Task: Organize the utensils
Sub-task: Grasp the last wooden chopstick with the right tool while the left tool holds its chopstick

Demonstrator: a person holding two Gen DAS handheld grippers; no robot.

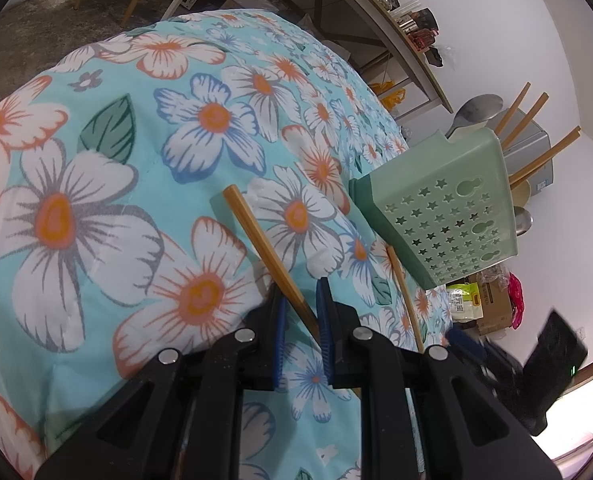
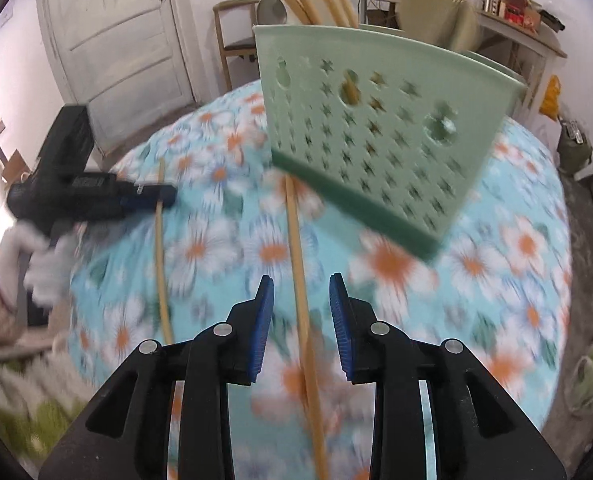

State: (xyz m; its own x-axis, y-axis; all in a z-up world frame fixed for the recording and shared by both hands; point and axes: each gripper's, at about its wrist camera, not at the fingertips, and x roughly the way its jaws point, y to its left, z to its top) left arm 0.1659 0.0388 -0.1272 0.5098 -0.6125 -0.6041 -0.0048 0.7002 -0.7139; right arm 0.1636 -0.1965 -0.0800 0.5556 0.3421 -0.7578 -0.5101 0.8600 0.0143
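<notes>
Wooden chopsticks: two on cloth (image 2: 476, 264) (one (image 1: 270, 254) in left tongs (image 1: 301, 312)), holder (image 2: 376, 128) one.

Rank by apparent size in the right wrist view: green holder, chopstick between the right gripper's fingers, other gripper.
1. green holder, largest by area.
2. left gripper, with its black body.
3. chopstick: long but thin, and nearest the camera, so its rank against the gripper is unsure.

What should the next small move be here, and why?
Probably lift the left gripper and carry its chopstick to the open top of the green holder. The pads already clamp that chopstick, and other chopsticks stand in the holder. The right gripper is open over a second chopstick lying on the cloth, so that one can wait.
</notes>
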